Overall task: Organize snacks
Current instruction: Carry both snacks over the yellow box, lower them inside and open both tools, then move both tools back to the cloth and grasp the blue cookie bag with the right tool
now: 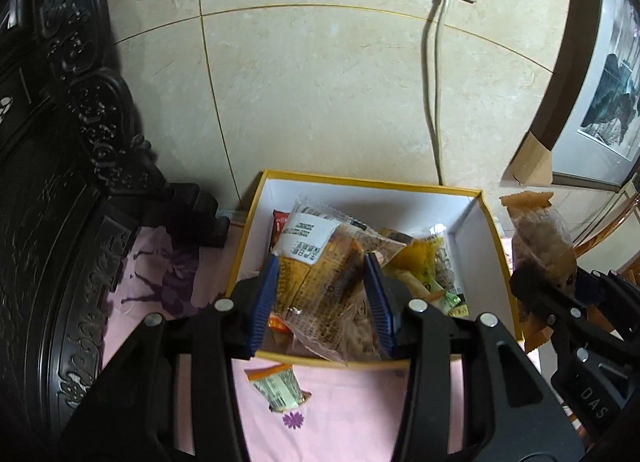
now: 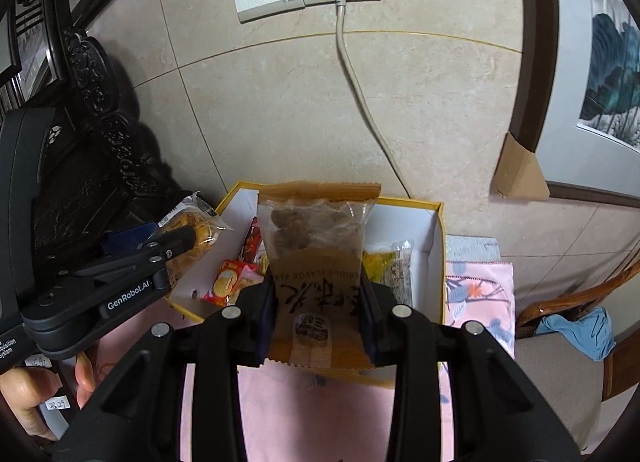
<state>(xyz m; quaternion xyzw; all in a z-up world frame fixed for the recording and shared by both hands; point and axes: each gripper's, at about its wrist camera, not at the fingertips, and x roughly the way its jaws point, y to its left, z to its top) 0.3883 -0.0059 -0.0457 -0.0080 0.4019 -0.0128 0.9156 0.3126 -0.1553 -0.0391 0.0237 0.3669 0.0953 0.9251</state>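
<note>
Against a beige tiled wall (image 1: 320,102), beside dark carved furniture (image 1: 60,182), found a worktop spread with a pink floral cloth (image 1: 340,402).

On the cloth, noted a yellow-rimmed box (image 1: 472,238) with white inner walls, open at the top and partly filled with loose snacks: a yellow packet (image 1: 416,258) toward its right side, a red wrapper (image 2: 228,282) toward its left.

Above the box's near left part, saw the left tool (image 1: 320,274) closed partway onto a clear cake packet (image 1: 316,246) with a white label, blue pads pressing it from both sides.

Over the near rim, saw the right tool (image 2: 318,286) clamped on the lower half of an orange nut packet (image 2: 316,238), upright, with brown lumps behind its clear window.

Outside the box, just in front of its near wall, spotted one small green-and-orange packet (image 1: 278,386) lying flat on the cloth.

Judged the step in hand to be dropping both held packets into the box. To do that well:
- needed each packet carried fully past the rim before any release;
- called for lowering close to the pile, not letting go from height, since slippery wrappers could slide out;
- favoured the barer far right corner for the tall nut packet, laid flat;
- suggested releasing one tool at a time, to keep the two apart.
</note>
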